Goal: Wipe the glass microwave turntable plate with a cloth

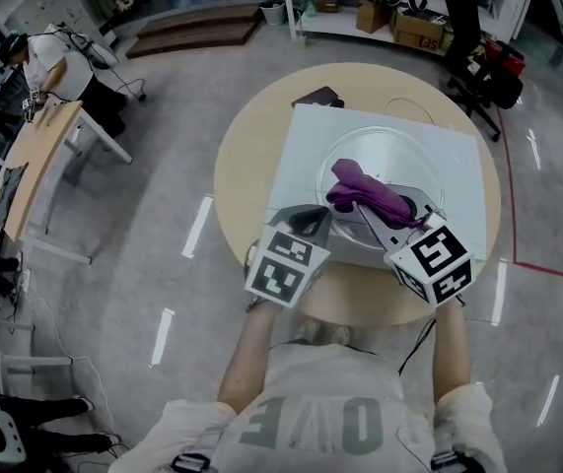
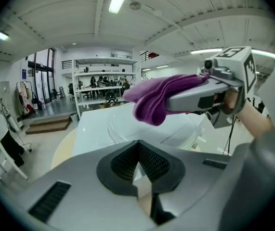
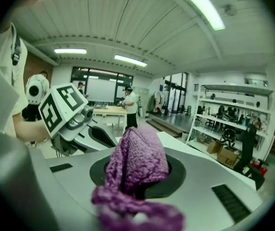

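The right gripper (image 1: 368,208) is clamped on a bunched purple knitted cloth (image 3: 138,155). Most of the cloth spills forward past the jaw tips, probably so that soft fabric rather than hard jaw meets the glass. The left gripper (image 2: 137,165) has its jaws drawn together on nothing. It waits at the near rim, likely ready to steady the dish.

The cloth hangs over the near part of the round clear glass turntable plate (image 1: 389,151); whether it touches the glass I cannot tell. The plate lies flat on a white rectangular sheet (image 1: 306,156) on the round pale wooden table (image 1: 246,156), directly in front of the person.
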